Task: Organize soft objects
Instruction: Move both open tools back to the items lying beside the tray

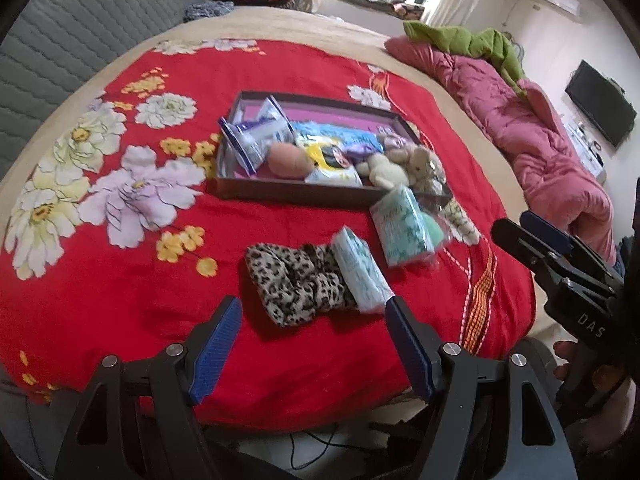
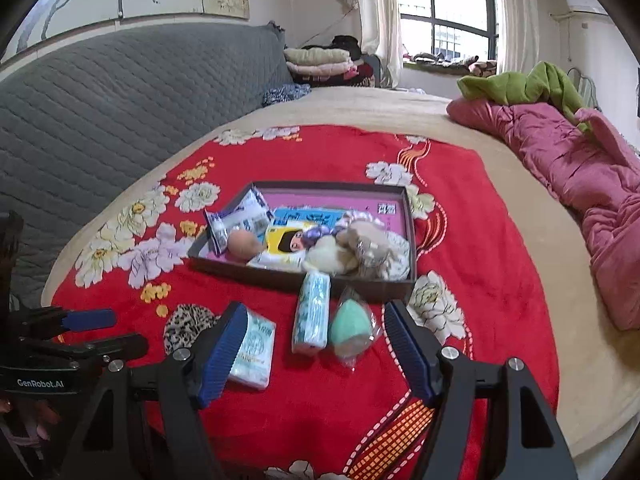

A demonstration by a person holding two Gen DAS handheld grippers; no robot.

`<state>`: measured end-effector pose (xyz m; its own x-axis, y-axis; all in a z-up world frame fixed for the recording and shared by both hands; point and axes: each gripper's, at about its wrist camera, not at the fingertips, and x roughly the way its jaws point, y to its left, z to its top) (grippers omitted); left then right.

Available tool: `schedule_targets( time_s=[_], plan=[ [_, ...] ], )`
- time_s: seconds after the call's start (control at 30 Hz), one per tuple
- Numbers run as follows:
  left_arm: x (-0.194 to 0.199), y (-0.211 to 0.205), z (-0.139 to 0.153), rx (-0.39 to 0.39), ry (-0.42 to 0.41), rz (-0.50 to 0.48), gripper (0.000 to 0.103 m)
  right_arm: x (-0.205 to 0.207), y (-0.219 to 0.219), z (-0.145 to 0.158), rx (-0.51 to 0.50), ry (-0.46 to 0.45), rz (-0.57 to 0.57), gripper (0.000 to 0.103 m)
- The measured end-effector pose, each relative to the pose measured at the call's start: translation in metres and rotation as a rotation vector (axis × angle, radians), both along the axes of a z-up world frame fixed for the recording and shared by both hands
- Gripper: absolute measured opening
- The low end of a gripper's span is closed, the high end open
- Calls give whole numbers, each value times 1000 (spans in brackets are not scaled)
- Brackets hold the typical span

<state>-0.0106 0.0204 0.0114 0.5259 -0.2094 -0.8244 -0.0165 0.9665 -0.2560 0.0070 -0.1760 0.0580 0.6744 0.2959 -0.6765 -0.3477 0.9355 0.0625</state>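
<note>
Position of the loose items vs. the fingers decides the next move. Four soft things are seen on the red flowered blanket (image 2: 328,412), near side of the shallow dark cardboard box (image 2: 280,278), which is already part-filled w/ packets and plush toys.

The right gripper (image 2: 312,354) has its blue pads spread wide, nothing between them. The mint-green teardrop sponge in clear wrap (image 2: 351,330) and the pale green patterned tissue pack (image 2: 312,312) lie just ahead of it, the pack w/ its long axis running near-to-far, towards the box.

The left gripper (image 1: 314,346) is also wide apart and empty. The leopard-print fabric band (image 1: 296,286) lies just ahead, long axis left-to-right, a small white-green tissue packet (image 1: 360,276) touching its right end. So each side is judged nearer to its own pair.
</note>
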Motion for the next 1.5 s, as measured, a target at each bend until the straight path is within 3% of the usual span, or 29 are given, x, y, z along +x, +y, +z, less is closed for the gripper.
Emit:
schedule_targets(
  time_s=[0.53, 1.5],
  plan=[
    [7, -8, -34, 7, 46, -9, 75, 5, -1, -39, -27, 74, -9, 70],
    [28, 5, -62, 13, 32, 36, 75, 15, 12, -61, 1, 70, 47, 70]
  ],
)
